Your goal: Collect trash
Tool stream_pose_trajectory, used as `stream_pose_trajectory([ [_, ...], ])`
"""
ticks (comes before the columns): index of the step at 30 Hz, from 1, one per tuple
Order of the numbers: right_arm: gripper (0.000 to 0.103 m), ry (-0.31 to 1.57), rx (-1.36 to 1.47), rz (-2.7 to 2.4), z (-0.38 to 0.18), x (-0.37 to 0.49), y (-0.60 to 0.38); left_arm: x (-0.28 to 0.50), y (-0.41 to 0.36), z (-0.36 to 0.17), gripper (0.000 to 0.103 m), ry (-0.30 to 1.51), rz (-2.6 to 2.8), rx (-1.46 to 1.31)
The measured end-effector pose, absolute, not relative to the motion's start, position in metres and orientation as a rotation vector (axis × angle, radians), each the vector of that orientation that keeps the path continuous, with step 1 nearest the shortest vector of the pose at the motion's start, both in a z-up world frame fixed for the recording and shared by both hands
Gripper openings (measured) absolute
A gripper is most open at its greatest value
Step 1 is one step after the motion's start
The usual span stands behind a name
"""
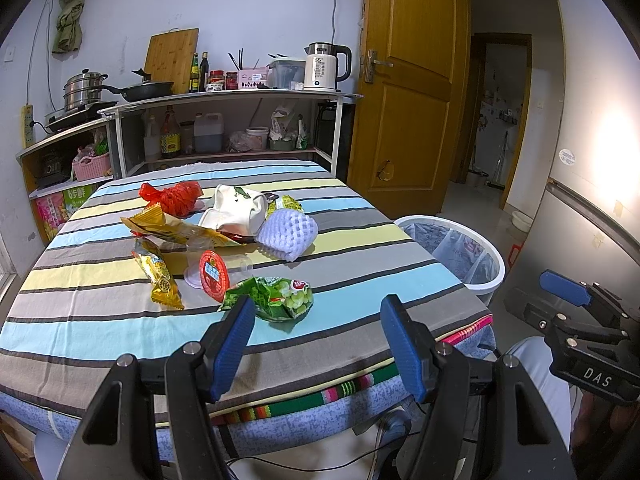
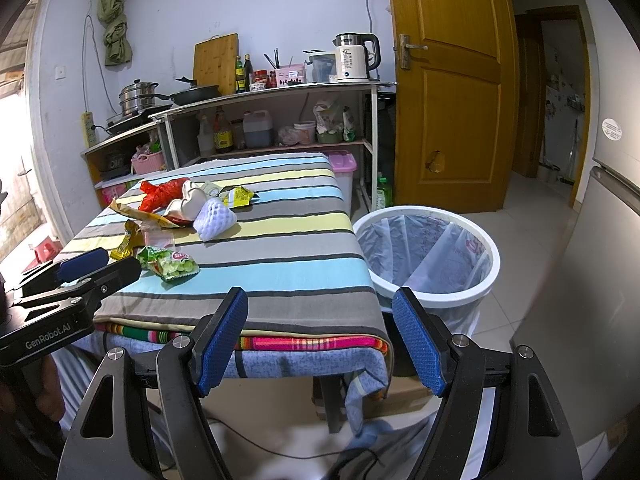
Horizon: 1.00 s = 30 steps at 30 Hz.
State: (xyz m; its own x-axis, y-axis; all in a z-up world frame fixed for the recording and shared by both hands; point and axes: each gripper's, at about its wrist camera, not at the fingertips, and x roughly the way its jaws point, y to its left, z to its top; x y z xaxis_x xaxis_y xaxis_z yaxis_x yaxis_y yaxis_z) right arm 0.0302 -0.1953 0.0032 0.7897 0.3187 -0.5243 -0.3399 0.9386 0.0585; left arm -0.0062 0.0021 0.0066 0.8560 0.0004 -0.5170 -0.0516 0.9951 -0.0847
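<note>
Trash lies on the striped table (image 1: 360, 280): a green snack bag (image 1: 276, 296), a red-lidded clear cup (image 1: 210, 274), yellow wrappers (image 1: 158, 276), a red plastic bag (image 1: 174, 196), a crumpled white bag (image 1: 236, 208) and a white foam fruit net (image 1: 288, 232). A white bin with a clear liner (image 1: 460, 252) stands right of the table; it also shows in the right wrist view (image 2: 432, 256). My left gripper (image 1: 318, 344) is open and empty, just short of the green bag (image 2: 168, 262). My right gripper (image 2: 320, 344) is open and empty over the table's near right corner.
Shelves (image 1: 224, 128) with pots, bottles and a kettle (image 1: 324, 66) stand behind the table. A wooden door (image 1: 408, 80) and a doorway are at the right. A grey fridge (image 2: 608, 240) stands to the far right.
</note>
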Motion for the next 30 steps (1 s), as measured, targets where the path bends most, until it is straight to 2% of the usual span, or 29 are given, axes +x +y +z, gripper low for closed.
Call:
stream_pose_trajectory([
  [21,0.075,0.562,-0.042,0.362,0.002,0.030,-0.194,-0.009,0.003,0.007,0.067,0.547,0.032,-0.106],
  [30,0.075,0.570,-0.058,0.425,0.003,0.047,-0.176,-0.001,0.030,0.002,0.068,0.565,0.063,-0.145],
])
